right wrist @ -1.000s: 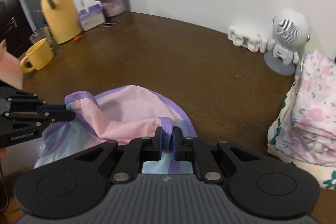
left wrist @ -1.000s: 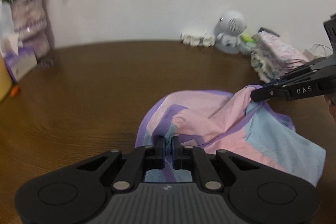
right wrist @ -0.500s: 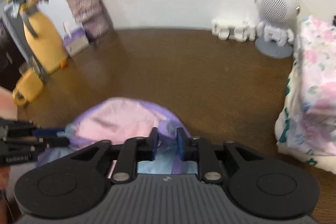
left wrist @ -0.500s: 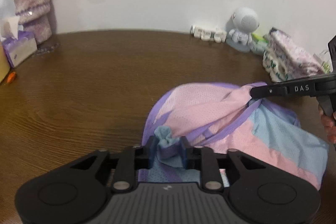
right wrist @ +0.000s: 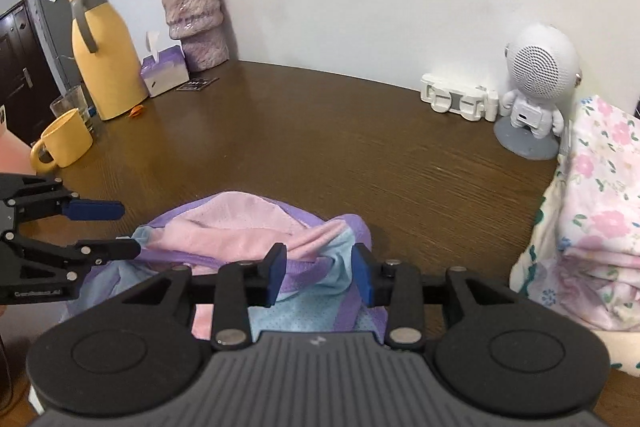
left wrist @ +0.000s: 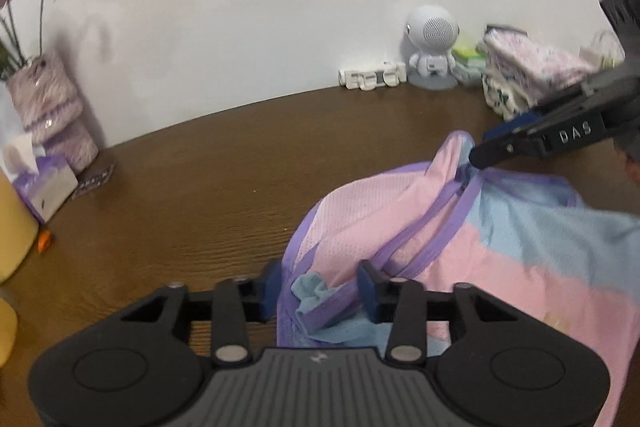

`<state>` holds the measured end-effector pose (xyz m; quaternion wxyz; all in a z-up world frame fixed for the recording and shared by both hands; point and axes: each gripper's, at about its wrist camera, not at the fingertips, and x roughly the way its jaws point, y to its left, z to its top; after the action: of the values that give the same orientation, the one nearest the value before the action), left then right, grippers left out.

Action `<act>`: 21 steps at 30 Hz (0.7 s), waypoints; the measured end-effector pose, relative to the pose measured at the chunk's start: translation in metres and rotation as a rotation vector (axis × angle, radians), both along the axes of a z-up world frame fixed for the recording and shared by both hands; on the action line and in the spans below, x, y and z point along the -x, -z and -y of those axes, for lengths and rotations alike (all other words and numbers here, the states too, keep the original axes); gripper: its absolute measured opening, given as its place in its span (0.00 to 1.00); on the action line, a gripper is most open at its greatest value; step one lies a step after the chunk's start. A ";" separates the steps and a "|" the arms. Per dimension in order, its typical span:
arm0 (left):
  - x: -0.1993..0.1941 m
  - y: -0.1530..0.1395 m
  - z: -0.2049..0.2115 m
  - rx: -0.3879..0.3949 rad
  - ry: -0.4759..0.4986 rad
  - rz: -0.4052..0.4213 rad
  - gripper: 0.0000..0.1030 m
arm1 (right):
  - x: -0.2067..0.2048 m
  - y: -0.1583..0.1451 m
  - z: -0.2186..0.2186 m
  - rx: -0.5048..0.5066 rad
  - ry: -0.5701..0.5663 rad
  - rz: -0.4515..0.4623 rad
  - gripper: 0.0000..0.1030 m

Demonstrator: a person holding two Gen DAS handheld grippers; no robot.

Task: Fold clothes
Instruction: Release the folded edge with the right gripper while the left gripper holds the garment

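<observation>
The pink, blue and purple mesh garment (right wrist: 256, 231) lies bunched on the dark wooden desk (right wrist: 340, 147); left tool (left wrist: 318, 285) closing, right tool (right wrist: 318, 275) opening, both loose around trim; light, limp, probably slippery; best pinched at purple hems.

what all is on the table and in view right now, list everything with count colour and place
garment: one, pink, pale blue and purple, crumpled at the near edge of the table
table: one, dark brown wood
folded clothes: one stack, white and pink floral, right side
robot-shaped speaker: one, white on grey base, by the wall
white holder: one, left of the speaker
vase of flowers: one, mauve, back left
tissue box: one, purple and white
jug: one, yellow
mug: one, yellow
glass: one, clear
left hand-held gripper: black, blue pads, closing, cloth between
right hand-held gripper: same, opening, cloth between
</observation>
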<state>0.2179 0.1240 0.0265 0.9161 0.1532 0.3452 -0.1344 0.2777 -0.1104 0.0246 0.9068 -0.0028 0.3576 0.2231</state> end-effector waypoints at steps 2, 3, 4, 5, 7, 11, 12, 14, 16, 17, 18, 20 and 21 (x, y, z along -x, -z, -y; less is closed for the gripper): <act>-0.005 0.004 0.001 -0.001 -0.010 -0.009 0.19 | -0.002 0.000 -0.003 -0.003 0.009 0.032 0.34; -0.008 0.006 0.001 0.002 -0.018 -0.013 0.18 | -0.004 0.001 -0.004 -0.010 0.011 0.046 0.34; -0.010 0.008 0.000 0.003 -0.025 -0.017 0.15 | -0.007 0.001 -0.005 -0.012 0.018 0.047 0.34; -0.011 0.010 -0.001 0.002 -0.035 -0.022 0.13 | -0.011 0.003 -0.005 -0.011 0.025 0.039 0.31; -0.012 0.012 -0.005 0.006 -0.052 -0.031 0.13 | -0.021 0.010 -0.005 -0.011 0.031 0.012 0.23; -0.013 0.012 -0.012 0.030 -0.078 -0.037 0.12 | -0.034 0.025 -0.004 -0.052 0.017 -0.069 0.15; -0.013 0.011 -0.013 0.033 -0.084 -0.037 0.11 | -0.035 0.028 -0.004 -0.064 0.008 -0.083 0.14; -0.013 0.011 -0.016 0.032 -0.103 -0.036 0.10 | -0.034 0.031 -0.005 -0.073 -0.012 -0.094 0.14; -0.015 0.010 -0.020 0.045 -0.121 -0.042 0.10 | -0.031 0.028 -0.003 -0.078 -0.018 -0.086 0.14; -0.015 0.009 -0.022 0.059 -0.128 -0.043 0.10 | -0.030 0.026 0.000 -0.096 -0.012 -0.080 0.14; -0.015 0.008 -0.024 0.076 -0.127 -0.037 0.10 | -0.029 0.023 0.002 -0.114 -0.006 -0.074 0.14; -0.013 0.004 -0.027 0.106 -0.121 -0.022 0.10 | -0.030 0.020 0.007 -0.128 0.018 -0.055 0.14; -0.012 0.002 -0.027 0.111 -0.117 -0.014 0.10 | -0.032 0.019 0.009 -0.131 0.033 -0.049 0.14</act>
<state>0.2301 0.1506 0.0243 0.9271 0.0808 0.3518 -0.1006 0.3096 -0.1189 0.0058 0.8997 0.0678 0.3642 0.2310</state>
